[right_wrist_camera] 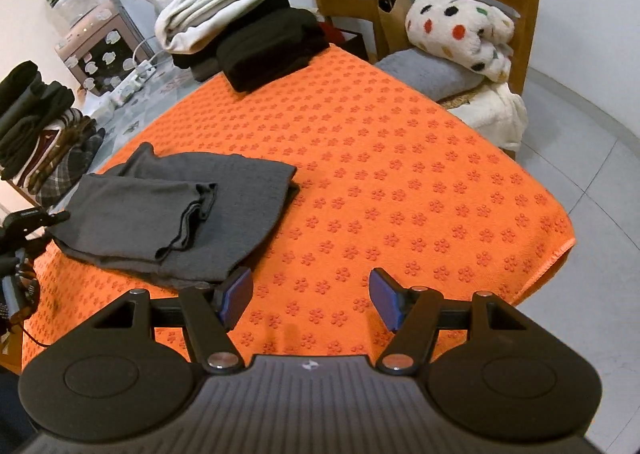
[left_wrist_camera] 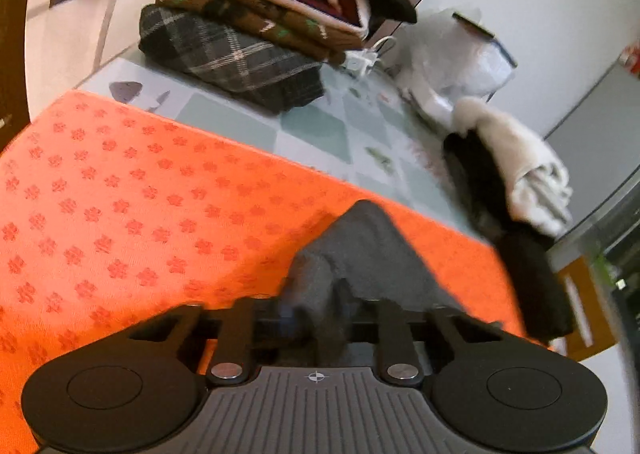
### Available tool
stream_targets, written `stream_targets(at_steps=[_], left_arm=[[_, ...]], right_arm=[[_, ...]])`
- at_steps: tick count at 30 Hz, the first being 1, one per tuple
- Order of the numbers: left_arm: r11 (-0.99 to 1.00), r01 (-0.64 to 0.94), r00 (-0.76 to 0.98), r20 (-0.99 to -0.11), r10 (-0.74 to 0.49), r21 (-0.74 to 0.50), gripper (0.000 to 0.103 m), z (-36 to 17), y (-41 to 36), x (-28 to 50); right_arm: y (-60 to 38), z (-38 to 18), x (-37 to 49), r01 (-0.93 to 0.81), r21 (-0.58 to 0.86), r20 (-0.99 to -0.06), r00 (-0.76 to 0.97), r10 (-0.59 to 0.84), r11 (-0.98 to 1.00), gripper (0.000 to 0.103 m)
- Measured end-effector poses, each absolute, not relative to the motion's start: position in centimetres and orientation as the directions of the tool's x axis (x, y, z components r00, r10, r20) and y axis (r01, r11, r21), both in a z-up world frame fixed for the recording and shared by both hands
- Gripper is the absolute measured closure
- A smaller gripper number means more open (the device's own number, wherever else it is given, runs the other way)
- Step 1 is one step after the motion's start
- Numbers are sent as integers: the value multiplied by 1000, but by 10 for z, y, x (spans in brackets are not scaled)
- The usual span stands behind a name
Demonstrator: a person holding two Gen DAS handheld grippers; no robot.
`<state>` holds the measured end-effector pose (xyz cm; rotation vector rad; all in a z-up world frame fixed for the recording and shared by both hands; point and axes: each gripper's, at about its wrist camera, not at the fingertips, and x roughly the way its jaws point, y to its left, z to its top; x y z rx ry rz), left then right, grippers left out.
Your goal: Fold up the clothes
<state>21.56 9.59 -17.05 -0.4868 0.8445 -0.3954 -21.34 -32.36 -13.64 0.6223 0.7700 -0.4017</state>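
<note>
A folded grey garment [right_wrist_camera: 180, 213] lies on the left part of the orange flowered mat [right_wrist_camera: 400, 173]. My left gripper [left_wrist_camera: 320, 314] is shut on an edge of the grey garment [left_wrist_camera: 360, 254], which bunches up between the fingers. In the right wrist view the left gripper [right_wrist_camera: 28, 221] shows at the garment's left edge. My right gripper [right_wrist_camera: 312, 298] is open and empty, low over the mat just right of the garment's near corner, with its left blue pad [right_wrist_camera: 236, 294] close to the cloth.
A stack of folded clothes [left_wrist_camera: 260, 13] stands at the table's far left. A white and black folded pile [right_wrist_camera: 240, 25] sits at the mat's far edge. A chair with a spotted blanket [right_wrist_camera: 464, 29] stands at the right. A power strip [right_wrist_camera: 132, 81] lies on the table.
</note>
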Motion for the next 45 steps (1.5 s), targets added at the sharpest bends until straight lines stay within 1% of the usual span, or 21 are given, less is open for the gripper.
stream_targets(at_steps=[6, 8, 11, 17, 20, 23, 24, 25, 26, 28, 30, 32, 34, 37, 40, 43, 45], left_arm=[[777, 204, 636, -522, -568, -596, 90, -142, 86, 201], [752, 280, 628, -479, -613, -597, 90, -125, 76, 191], [713, 418, 590, -428, -684, -563, 90, -99, 54, 171], [577, 623, 453, -358, -816, -528, 90, -67, 9, 127], [550, 639, 428, -346, -835, -538, 90, -61, -1, 111], [577, 617, 465, -343, -816, -536, 90, -57, 3, 104], [593, 602, 486, -344, -804, -535, 90, -55, 7, 105], [608, 587, 504, -347, -791, -534, 90, -54, 12, 107], [623, 573, 522, -349, -778, -532, 90, -52, 16, 109], [648, 541, 553, -355, -754, -535, 90, -51, 27, 115], [672, 513, 579, -362, -730, -534, 90, -50, 36, 121], [693, 488, 602, -371, -707, -530, 90, -49, 43, 126], [711, 470, 616, -382, -689, -523, 90, -48, 45, 131], [727, 465, 628, -391, -673, -505, 90, -45, 44, 130], [735, 477, 633, -391, -668, -482, 90, -40, 40, 124], [739, 504, 630, -395, -669, -447, 90, -36, 34, 115], [742, 523, 617, -414, -669, -419, 90, -38, 28, 110]], right_arm=[[-328, -135, -208, 528, 377, -737, 668, -99, 761, 32], [-329, -135, -205, 522, 377, -735, 671, -96, 765, 32], [-330, -132, -202, 514, 381, -728, 679, -94, 769, 32], [-330, -117, -193, 491, 391, -699, 709, -96, 778, 32], [-329, -100, -183, 441, 426, -658, 750, -64, 790, 32], [-322, -84, -159, 348, 437, -621, 784, -2, 829, 33], [-317, -80, -148, 308, 431, -612, 790, 25, 848, 37], [-313, -76, -138, 276, 428, -607, 793, 47, 861, 44], [-308, -74, -124, 235, 427, -600, 796, 79, 873, 48], [-300, -72, -100, 171, 441, -589, 796, 141, 881, 63], [-290, -72, -69, 97, 473, -573, 789, 223, 876, 75], [-278, -74, -38, 36, 492, -562, 776, 286, 870, 79], [-264, -79, -7, -8, 518, -551, 762, 341, 856, 87], [-246, -95, 41, -23, 533, -557, 743, 371, 846, 92], [-234, -117, 83, 23, 524, -591, 729, 344, 852, 92], [-232, -143, 105, 73, 540, -611, 719, 331, 838, 92], [-233, -159, 115, 98, 553, -620, 712, 330, 827, 92]])
